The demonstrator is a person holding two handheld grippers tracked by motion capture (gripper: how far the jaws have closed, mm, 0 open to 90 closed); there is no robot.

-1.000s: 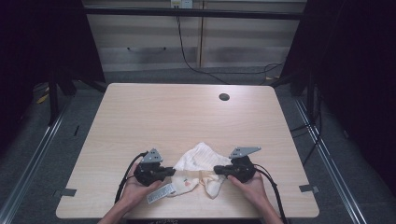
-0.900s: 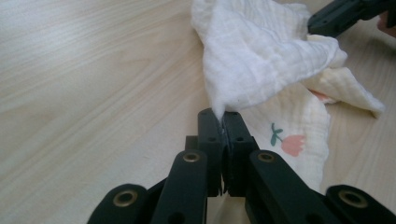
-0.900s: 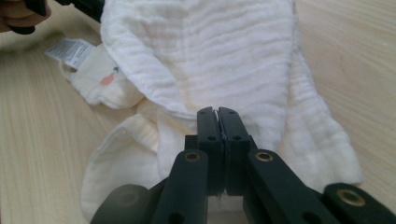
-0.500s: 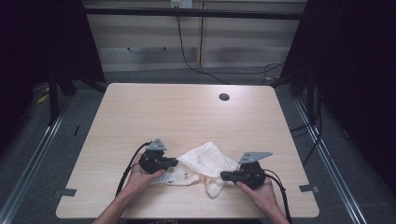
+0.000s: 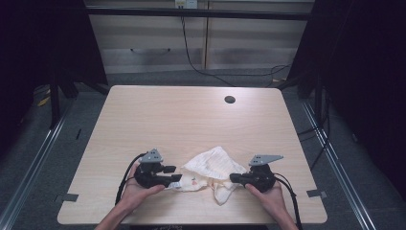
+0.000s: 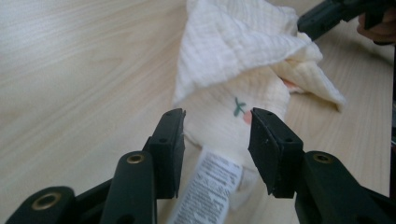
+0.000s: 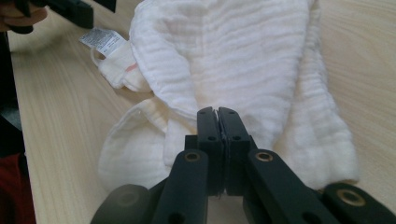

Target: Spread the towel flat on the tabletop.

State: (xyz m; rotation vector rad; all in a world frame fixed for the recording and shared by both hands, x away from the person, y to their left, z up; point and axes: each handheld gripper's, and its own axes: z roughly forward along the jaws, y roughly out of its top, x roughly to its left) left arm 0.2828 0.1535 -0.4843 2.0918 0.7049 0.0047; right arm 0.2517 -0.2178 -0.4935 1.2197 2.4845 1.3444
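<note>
Cloth: a cream muslin cloth (image 5: pixel 210 170) lies crumpled on the near part of the wooden table (image 5: pixel 191 120), between the two hand-held grippers; one corner rises in a loose peak, another trails toward the near edge

Label: a white printed care label (image 6: pixel 210 184) hangs off the cloth's left end; in the left gripper view it lies on the table between the two jaws; a small green and pink mark (image 6: pixel 240 109) shows on the fabric just above it

Left gripper (image 5: pixel 174 173): released; its jaws have just been opening and stand apart on either side of the cloth's end, pads clear of the fabric; it points level toward the cloth from the left

Right gripper (image 5: pixel 235 178): clenched on the cloth; in the right gripper view the two jaws meet with a fold of the fabric pinched at their tips; it points level toward the cloth from the right

Hands: a person's left hand (image 5: pixel 139 189) and right hand (image 5: pixel 268 194) come in from the table's near edge, one behind each gripper

Table: a dark round hole (image 5: pixel 230 99) sits near the far right corner, well apart from the cloth
</note>
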